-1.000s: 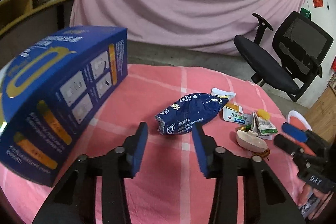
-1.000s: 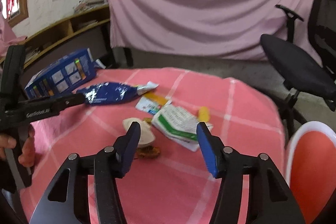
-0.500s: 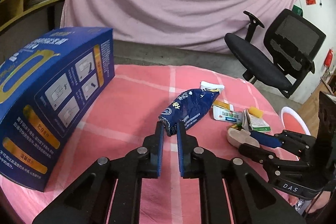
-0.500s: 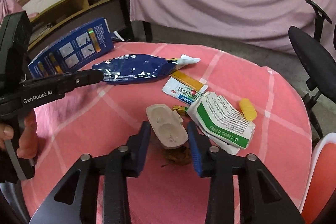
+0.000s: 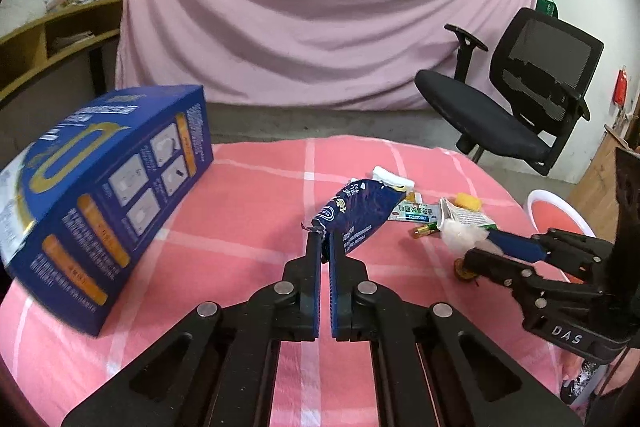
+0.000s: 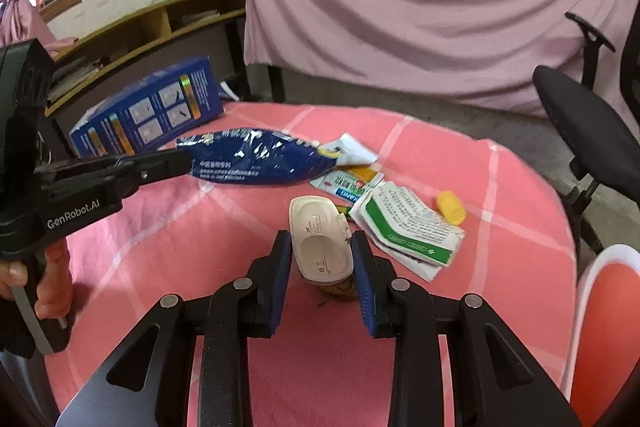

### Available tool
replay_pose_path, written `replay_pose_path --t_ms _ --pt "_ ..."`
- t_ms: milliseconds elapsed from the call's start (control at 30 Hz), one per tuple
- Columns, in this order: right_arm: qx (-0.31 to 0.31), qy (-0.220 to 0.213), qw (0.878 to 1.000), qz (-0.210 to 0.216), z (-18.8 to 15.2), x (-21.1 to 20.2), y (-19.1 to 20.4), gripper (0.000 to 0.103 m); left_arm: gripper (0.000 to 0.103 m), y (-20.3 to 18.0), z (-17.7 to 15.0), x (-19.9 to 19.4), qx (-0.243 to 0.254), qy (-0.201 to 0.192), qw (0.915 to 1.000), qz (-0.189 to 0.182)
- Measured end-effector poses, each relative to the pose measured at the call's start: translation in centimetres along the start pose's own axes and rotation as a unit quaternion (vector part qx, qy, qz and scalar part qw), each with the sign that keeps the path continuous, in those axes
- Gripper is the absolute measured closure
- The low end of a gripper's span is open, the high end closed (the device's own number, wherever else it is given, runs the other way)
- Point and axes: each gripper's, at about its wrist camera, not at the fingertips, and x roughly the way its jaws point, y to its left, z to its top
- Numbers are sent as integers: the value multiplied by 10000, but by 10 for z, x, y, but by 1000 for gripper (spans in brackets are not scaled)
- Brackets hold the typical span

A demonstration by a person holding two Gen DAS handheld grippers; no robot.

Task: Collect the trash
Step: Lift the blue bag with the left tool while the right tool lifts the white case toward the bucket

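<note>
My left gripper (image 5: 325, 247) is shut on the near end of a blue snack bag (image 5: 354, 217), lifted off the pink checked tablecloth (image 5: 240, 227); the bag also shows in the right wrist view (image 6: 256, 163). My right gripper (image 6: 320, 255) is shut on a white plastic case (image 6: 320, 243), held just above the cloth. Under it lies a brown scrap (image 6: 340, 293). A green-and-white paper packet (image 6: 408, 231), a small white-and-blue sachet (image 6: 348, 185), a yellow capsule (image 6: 450, 207) and a battery (image 5: 424, 230) lie on the table beside them.
A big blue carton (image 5: 100, 195) stands at the table's left. A red bin with a white rim (image 6: 600, 327) stands at the right, beside the table. A black office chair (image 5: 520, 99) is behind right. Pink curtain (image 5: 320, 7) and wooden shelves (image 6: 160, 23) are behind.
Both grippers closed from open: the left on the blue bag's end, the right on the white case. Both items have risen slightly off the cloth.
</note>
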Motion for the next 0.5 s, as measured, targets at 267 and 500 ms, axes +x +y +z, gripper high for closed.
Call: replay_pose_path --t_ms 267,500 --pt "22 -890 9956 -283 -5 -38 2 75 103 -29 -21 -37 293 -756 9960 386" --pt "149 -1500 9877 -420 -9 -59 2 75 103 -56 -34 -50 659 -1190 9890 579"
